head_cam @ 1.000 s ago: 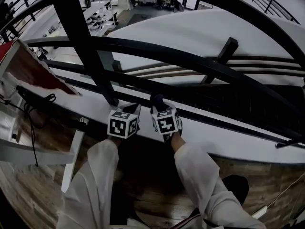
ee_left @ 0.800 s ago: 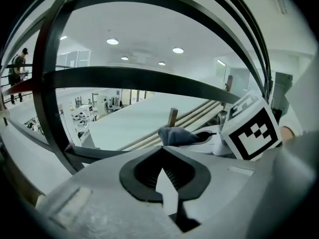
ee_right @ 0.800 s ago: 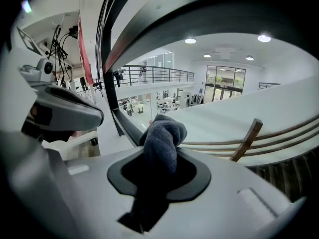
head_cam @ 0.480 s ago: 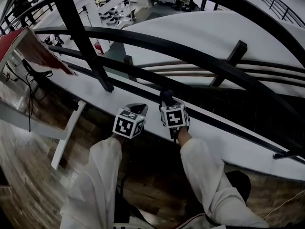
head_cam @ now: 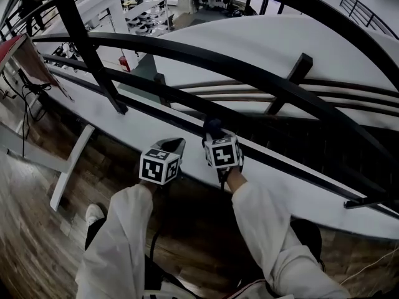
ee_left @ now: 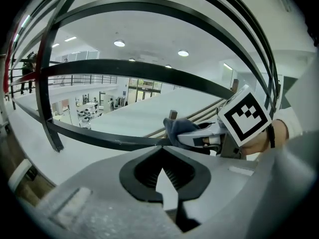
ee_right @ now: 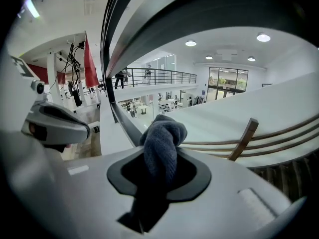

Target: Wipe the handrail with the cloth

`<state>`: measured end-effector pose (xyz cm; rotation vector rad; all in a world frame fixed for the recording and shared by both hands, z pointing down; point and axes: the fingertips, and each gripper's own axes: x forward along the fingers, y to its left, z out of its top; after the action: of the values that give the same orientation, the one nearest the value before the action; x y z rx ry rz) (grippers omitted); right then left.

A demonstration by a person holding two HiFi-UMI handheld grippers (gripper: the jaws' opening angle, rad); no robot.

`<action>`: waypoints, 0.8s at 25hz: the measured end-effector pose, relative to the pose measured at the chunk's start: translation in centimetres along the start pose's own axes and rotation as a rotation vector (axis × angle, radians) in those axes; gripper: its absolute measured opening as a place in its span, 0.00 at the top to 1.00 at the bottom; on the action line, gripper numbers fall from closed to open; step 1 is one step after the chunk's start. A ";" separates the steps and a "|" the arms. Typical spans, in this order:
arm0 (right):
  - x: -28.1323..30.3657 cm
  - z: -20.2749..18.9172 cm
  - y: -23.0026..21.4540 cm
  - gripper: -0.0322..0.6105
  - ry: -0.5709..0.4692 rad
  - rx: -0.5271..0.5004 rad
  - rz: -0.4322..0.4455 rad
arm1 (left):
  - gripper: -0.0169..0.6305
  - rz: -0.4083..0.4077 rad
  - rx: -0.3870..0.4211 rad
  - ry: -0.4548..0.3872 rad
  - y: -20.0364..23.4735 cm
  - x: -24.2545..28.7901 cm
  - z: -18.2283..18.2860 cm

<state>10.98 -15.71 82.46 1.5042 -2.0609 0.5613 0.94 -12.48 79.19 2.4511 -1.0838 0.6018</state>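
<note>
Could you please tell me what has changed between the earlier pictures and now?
The right gripper, shut on the cloth, slid right along the handrail, farther from the upright post; the left gripper followed beside it. The hold on the cloth stayed.

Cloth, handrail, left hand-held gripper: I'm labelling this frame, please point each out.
cloth (ee_right: 162, 143), right gripper view, bunched fold between the jaws.
handrail (ee_left: 103, 140), left gripper view, dark bar left of the cloth.
left hand-held gripper (ee_left: 162, 151), left gripper view, where its fingertips meet.

The right gripper (head_cam: 214, 136) drags its cloth (head_cam: 212, 126) along the handrail (head_cam: 163, 109), farther from the upright post (head_cam: 87, 48), with the left gripper (head_cam: 173, 147) alongside (a shoe (head_cam: 93, 213) edges into view below).
</note>
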 end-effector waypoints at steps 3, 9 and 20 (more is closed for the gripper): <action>-1.0 -0.7 -0.9 0.80 -0.010 -0.016 0.015 | 0.97 -0.044 -0.008 -0.010 -2.9 1.0 -0.3; -4.5 -4.0 -5.3 0.80 0.027 -0.033 0.015 | 0.97 -0.108 -0.046 -0.025 -9.6 3.3 0.0; -11.2 -9.9 -14.3 0.80 0.041 0.056 -0.029 | 0.97 -0.143 0.009 0.048 -20.5 8.8 -1.7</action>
<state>29.06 -5.65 83.45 1.5388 -2.0046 0.6388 21.51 -4.11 81.60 2.4824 -0.8795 0.6175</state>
